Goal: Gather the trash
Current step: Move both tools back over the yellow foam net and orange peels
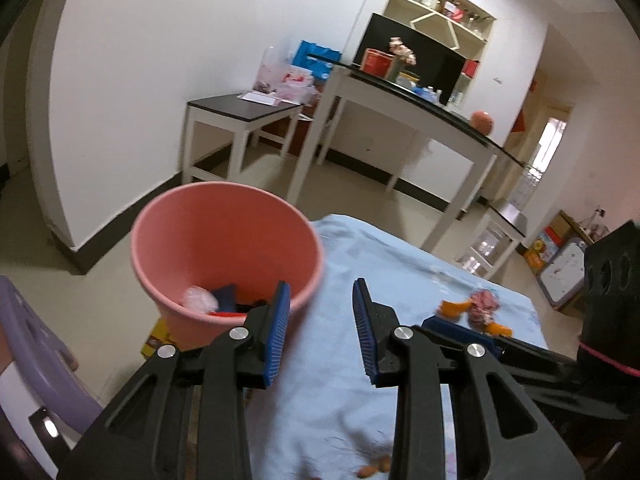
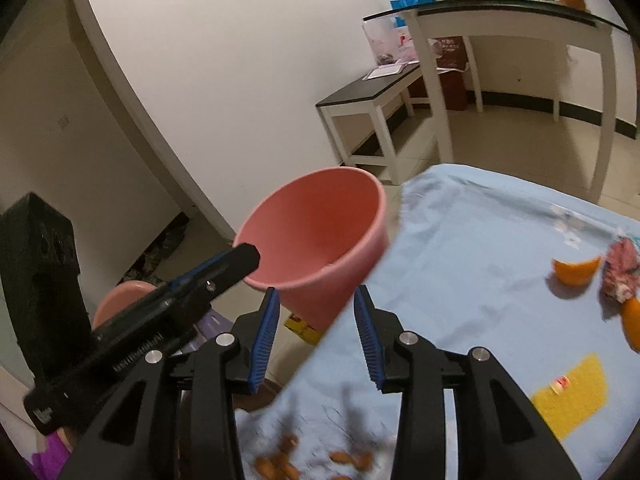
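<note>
Our pink bucket (image 2: 320, 236) sits off the blue tablecloth's (image 2: 460, 260) left edge; orange wedges (image 2: 576, 270) and a crumpled wrapper (image 2: 620, 268) lie far right, nearer our right gripper (image 2: 316, 336). Both it and the left gripper (image 1: 320, 332) gape, holding nothing.

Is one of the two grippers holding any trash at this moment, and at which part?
Nothing is held: the left gripper and the right gripper both stand open with empty jaws.

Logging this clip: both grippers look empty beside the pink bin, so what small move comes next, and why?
Probably swing the right gripper, open and empty, toward the orange peel on the blue cloth; scraps remain there, while the pink bin already holds some trash.
</note>
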Available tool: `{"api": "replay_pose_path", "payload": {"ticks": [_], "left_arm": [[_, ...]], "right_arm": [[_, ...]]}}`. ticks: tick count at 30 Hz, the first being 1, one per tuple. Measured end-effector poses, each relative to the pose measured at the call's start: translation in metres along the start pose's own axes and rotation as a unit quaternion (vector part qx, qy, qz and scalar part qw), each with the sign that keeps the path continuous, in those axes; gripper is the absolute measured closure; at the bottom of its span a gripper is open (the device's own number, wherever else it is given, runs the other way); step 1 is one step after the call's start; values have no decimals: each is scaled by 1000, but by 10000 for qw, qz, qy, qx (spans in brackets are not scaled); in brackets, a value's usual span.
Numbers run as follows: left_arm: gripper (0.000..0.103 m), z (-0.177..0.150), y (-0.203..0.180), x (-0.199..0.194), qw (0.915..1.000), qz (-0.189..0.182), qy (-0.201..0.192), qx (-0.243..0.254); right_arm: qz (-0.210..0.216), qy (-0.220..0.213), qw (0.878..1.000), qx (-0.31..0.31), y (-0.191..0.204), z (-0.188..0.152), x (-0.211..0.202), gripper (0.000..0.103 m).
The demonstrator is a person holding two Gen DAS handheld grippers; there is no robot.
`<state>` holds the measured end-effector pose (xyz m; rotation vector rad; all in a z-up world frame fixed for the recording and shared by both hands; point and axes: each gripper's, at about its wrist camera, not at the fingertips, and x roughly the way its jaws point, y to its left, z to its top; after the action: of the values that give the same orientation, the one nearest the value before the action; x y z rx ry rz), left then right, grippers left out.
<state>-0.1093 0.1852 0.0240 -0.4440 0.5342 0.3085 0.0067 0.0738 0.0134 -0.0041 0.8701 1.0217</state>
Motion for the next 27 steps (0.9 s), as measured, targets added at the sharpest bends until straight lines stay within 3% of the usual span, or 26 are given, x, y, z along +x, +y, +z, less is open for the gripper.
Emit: {"api": "replay_pose_path", "payload": {"ticks": [7, 15, 22, 27], "left_arm": [[69, -15, -35, -6, 9988, -318, -135, 353], [69, -35, -63, -4, 9958, -784, 49, 480], [69, -49, -88, -5, 9933, -794, 214, 813], [69, -67, -93, -4, 9924, -915, 479, 670]], "right_arm": [[-306, -146, 9994, 117, -25, -26, -38, 65], [-676, -260, 9963, 463, -61, -54, -71, 65], [-915, -336, 9922, 775, -88, -77, -93, 60], [-1176, -361, 9885, 877, -91, -103, -108, 59]]}}
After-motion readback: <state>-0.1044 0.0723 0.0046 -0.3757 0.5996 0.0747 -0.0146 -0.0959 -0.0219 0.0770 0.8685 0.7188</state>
